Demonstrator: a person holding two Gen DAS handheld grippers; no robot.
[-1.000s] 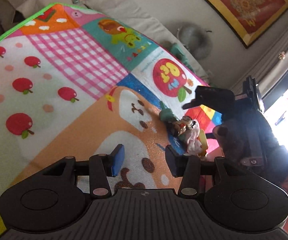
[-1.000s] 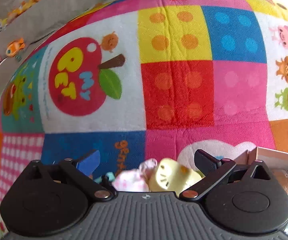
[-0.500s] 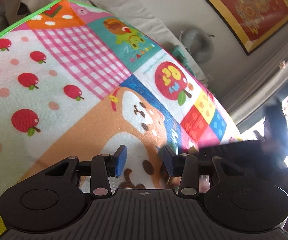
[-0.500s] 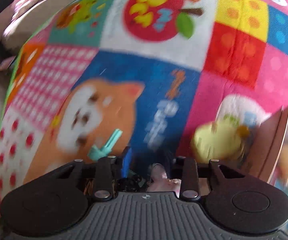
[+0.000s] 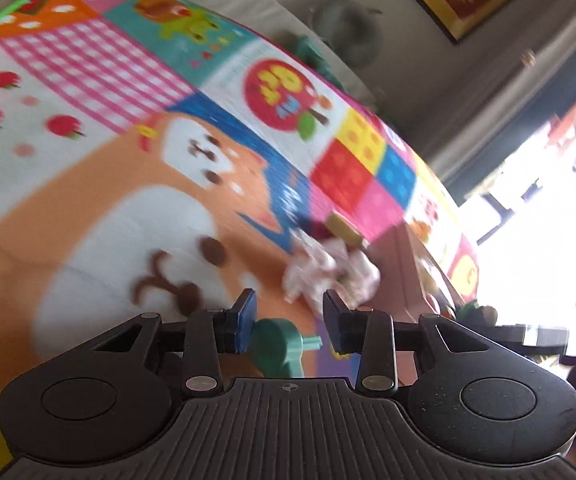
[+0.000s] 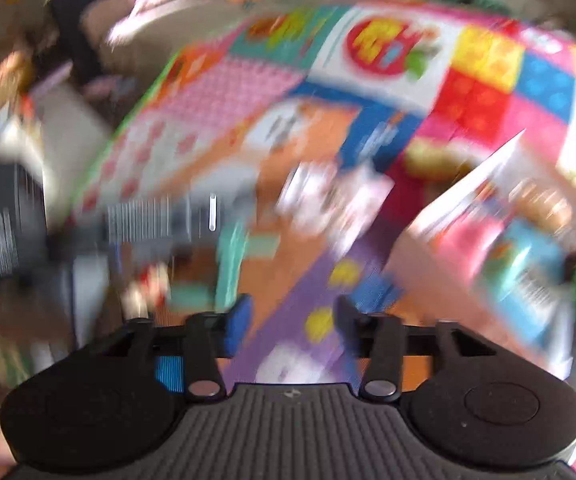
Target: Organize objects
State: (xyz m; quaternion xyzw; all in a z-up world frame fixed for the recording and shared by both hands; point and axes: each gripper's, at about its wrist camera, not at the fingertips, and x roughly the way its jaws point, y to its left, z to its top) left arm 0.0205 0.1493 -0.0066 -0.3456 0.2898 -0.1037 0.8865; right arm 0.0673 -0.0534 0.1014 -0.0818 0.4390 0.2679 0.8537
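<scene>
My left gripper (image 5: 288, 312) is closing around the green toy (image 5: 278, 346), which sits between its fingers on the play mat (image 5: 88, 220), though I can't tell whether both pads press it yet. My right gripper (image 6: 292, 320) is opening with nothing between its fingers, presumably freed after a drop. The box (image 6: 488, 240) lies to the right, likely where toys go, with a pink-white bundle (image 5: 328, 268) just beyond.
</scene>
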